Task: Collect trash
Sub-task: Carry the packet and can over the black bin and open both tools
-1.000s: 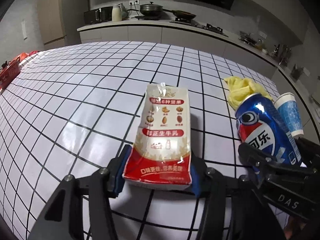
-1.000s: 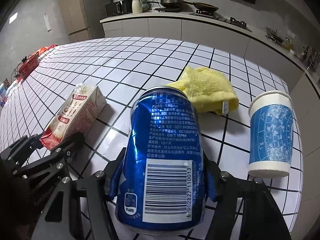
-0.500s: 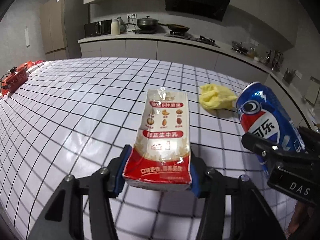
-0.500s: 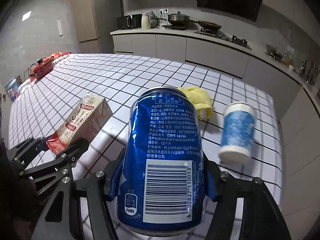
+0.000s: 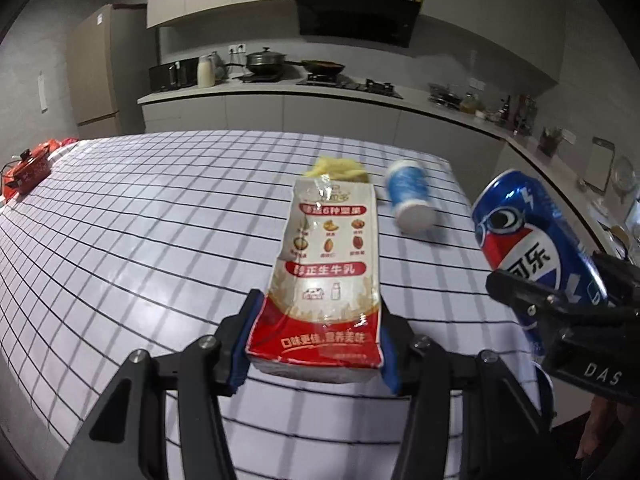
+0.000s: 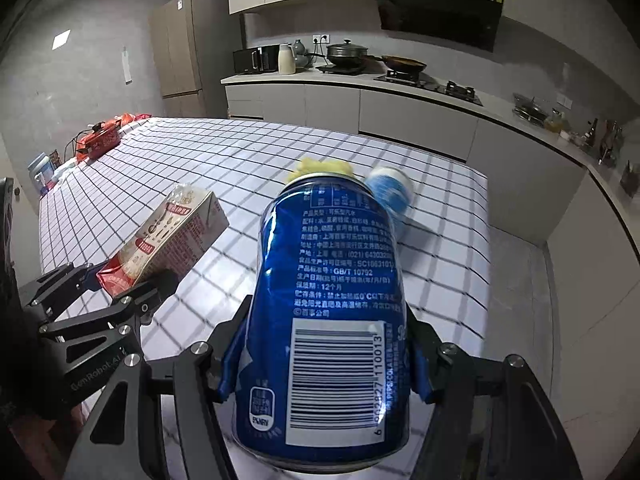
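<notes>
Left gripper clamped on red-white milk carton, right gripper clamped on blue Pepsi can marked GB/T 10792

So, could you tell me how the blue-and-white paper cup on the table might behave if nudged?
The paper cup seems to lie on its side, so it would probably roll in a curve. It looks light and easily crushed.
</notes>
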Tool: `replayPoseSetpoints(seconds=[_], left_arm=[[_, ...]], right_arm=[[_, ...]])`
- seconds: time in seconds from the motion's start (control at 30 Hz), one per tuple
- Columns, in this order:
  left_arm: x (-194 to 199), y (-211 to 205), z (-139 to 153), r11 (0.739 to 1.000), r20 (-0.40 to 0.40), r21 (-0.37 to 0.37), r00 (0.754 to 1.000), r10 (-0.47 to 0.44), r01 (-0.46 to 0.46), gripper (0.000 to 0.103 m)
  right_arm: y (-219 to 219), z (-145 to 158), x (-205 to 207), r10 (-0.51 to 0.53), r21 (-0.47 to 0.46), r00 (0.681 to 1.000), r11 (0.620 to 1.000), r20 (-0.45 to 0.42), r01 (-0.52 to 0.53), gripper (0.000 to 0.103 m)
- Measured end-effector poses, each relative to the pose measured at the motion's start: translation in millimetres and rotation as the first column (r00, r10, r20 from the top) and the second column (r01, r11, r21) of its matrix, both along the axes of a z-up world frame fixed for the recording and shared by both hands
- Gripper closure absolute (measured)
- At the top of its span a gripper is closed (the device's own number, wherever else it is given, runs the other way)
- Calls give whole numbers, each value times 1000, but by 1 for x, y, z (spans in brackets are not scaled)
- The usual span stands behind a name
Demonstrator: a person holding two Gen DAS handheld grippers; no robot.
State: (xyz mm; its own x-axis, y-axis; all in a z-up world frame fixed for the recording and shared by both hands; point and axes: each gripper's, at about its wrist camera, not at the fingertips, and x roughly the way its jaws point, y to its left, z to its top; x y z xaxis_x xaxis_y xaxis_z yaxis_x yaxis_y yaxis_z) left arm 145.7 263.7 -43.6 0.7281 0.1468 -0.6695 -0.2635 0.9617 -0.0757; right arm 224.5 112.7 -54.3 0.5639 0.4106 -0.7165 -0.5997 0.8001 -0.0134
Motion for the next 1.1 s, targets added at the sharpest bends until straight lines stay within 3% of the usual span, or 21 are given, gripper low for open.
replayPoseSetpoints(seconds=[0.33, 0.63, 0.9, 1.1], left_arm=[[-20, -89, 15, 997, 26, 3, 997, -79, 79, 51], [-26, -168, 12, 985, 21, -4, 985, -173, 173, 51], [-27, -242, -7, 964, -13, -18, 964, -267, 267, 51], [-29, -280, -36, 953, -67, -54, 951, -302, 299, 51]], right_arm=[[-121, 12, -26, -67, 7, 998, 998, 0, 67, 36], [-231, 16, -43, -148, -9, 989, 989, 17, 148, 36], [-309, 7, -47, -192, -26, 981, 981, 25, 192, 36], [-358, -24, -45, -202, -78, 979, 977, -10, 200, 36]])
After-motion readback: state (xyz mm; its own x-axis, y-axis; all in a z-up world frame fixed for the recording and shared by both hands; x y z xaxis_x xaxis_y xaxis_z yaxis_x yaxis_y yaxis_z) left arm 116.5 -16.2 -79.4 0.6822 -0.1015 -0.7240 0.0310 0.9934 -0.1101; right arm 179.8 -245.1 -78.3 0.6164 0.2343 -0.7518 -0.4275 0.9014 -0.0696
